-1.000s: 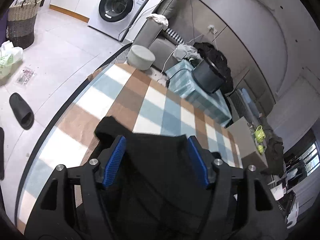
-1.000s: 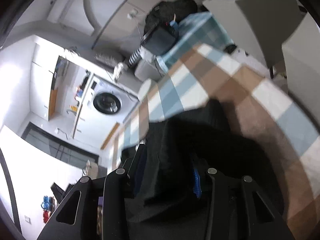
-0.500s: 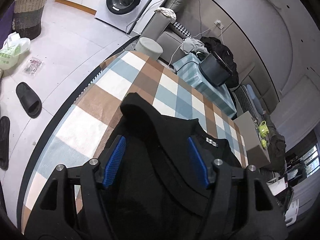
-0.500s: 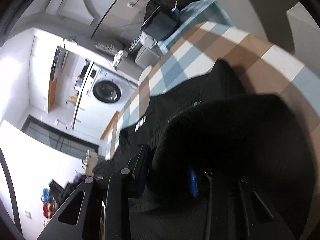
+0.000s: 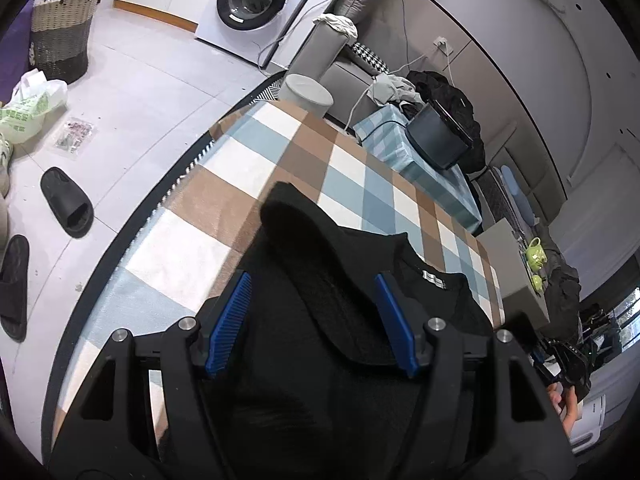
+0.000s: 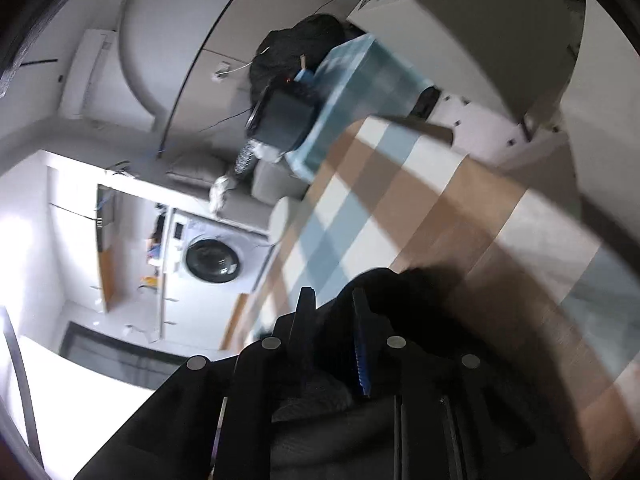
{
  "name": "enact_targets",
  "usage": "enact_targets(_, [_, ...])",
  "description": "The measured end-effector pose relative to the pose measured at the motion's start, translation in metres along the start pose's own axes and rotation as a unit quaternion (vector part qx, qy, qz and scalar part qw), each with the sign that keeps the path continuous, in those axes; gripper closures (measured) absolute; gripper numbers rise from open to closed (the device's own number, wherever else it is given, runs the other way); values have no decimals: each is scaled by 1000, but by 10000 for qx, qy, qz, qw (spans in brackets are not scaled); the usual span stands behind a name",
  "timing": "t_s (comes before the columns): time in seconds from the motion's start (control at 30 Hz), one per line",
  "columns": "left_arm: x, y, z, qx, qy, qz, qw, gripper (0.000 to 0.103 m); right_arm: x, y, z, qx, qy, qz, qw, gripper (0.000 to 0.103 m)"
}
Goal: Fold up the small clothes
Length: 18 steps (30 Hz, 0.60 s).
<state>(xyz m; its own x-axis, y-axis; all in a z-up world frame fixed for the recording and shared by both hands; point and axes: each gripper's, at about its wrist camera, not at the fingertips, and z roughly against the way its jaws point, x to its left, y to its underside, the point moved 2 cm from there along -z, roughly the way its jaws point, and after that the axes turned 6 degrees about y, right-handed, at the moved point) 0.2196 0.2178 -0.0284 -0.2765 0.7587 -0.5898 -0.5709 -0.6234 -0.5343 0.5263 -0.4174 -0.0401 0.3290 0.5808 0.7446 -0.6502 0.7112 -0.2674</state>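
Right tongs rolled sideways, closing on black garment, checked tablecloth beneath.

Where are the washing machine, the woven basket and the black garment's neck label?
washing machine (image 5: pixel 256 2): left wrist view, on its round door.
woven basket (image 5: pixel 64 28): left wrist view, on its side wall.
neck label (image 5: pixel 434 279): left wrist view, on the white tag.

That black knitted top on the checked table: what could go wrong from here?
1. The right gripper is closing, with only a small bunch of the black knitted top between its fingers; the cloth might slip out.
2. The left gripper stands open around a folded sleeve, so that side may drag or unfold.
3. The top lies near the edge of the checked table and could slide off.
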Motion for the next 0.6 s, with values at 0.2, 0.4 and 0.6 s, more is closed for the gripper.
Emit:
enact_targets(0.2, [12,-7,5,-59,-159,56,9998,43,0,-4,23,-270,287,611,9974,58])
enact_targets(0.4, [12,-7,4,35,-174,-40,9998,43,4,12,24,39,942,1648,9818,49])
enact_targets(0.6, [-13,8,7,90,-558,-1054,9928,33,29,46,25,183,1354,3318,9334,28])
